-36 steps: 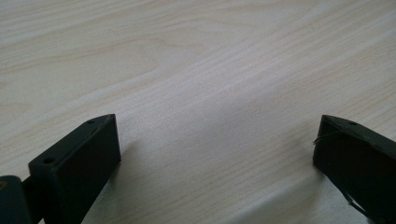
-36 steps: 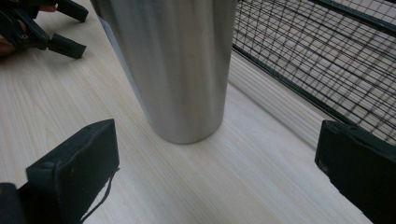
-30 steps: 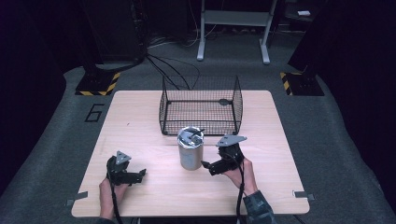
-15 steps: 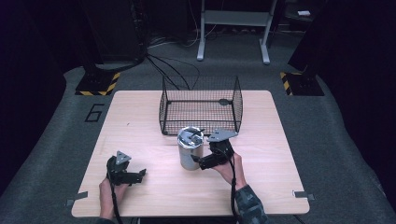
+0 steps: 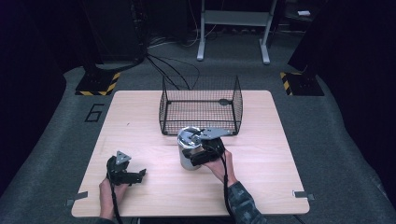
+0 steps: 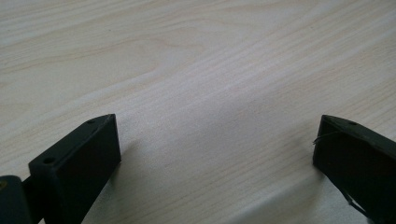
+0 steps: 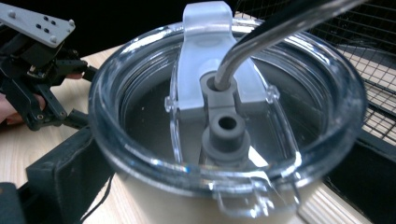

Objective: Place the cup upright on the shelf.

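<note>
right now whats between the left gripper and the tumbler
Only bare wooden table: in the high view nothing lies between the left gripper and the steel tumbler.

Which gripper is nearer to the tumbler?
Right. The right gripper has its jaws on either side of the tumbler; the left gripper rests apart on the table, toward the near-left corner.

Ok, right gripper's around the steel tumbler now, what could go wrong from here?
The right gripper straddles the steel tumbler with the clear plastic lid, jaws on either side; a firm grip isn't evident, so it might slip or tip. The bent metal straw sticks out towards the black wire basket just behind and could snag its mesh.
</note>
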Demonstrator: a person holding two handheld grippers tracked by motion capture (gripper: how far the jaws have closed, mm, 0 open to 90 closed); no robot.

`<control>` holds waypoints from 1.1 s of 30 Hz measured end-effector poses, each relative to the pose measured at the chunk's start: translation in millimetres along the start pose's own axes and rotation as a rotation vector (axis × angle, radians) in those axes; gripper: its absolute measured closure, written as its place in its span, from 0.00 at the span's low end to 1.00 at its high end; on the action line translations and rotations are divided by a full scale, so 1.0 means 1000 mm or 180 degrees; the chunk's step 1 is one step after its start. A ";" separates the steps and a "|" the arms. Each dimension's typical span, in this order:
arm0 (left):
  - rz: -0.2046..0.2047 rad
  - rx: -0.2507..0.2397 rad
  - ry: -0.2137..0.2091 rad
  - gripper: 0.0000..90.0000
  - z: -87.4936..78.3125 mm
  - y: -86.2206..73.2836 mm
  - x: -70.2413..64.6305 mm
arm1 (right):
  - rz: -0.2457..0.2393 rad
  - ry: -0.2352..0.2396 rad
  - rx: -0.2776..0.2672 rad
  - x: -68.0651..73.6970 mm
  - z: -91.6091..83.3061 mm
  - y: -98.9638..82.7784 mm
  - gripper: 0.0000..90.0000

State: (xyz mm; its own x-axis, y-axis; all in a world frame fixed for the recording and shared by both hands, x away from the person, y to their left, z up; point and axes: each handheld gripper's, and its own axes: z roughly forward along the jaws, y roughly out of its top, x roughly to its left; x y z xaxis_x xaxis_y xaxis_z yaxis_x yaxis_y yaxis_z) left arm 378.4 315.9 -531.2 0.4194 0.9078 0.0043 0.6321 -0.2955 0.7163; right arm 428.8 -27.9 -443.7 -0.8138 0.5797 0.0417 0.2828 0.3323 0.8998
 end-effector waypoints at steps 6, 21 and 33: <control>0.0012 0.0016 -0.0001 0.01 0.000 0.000 0.000 | 0.0027 0.0022 -0.0090 -0.001 0.006 -0.001 0.00; 0.0018 0.0013 -0.0001 0.01 0.000 0.000 0.000 | 0.0050 -0.0020 -0.0189 0.001 0.015 0.000 0.00; 0.0021 0.0013 -0.0002 0.01 0.000 0.000 0.000 | -0.0003 -0.0050 -0.0205 0.002 0.014 0.000 0.03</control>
State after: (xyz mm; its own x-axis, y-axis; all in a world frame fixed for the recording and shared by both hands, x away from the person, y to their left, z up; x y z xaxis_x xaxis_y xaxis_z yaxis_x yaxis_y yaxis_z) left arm 378.3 316.2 -530.9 0.4238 0.9057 0.0086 0.6319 -0.3025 0.7136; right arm 434.0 -16.0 -449.8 -0.8059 0.5911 0.0346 0.2484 0.2845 0.9259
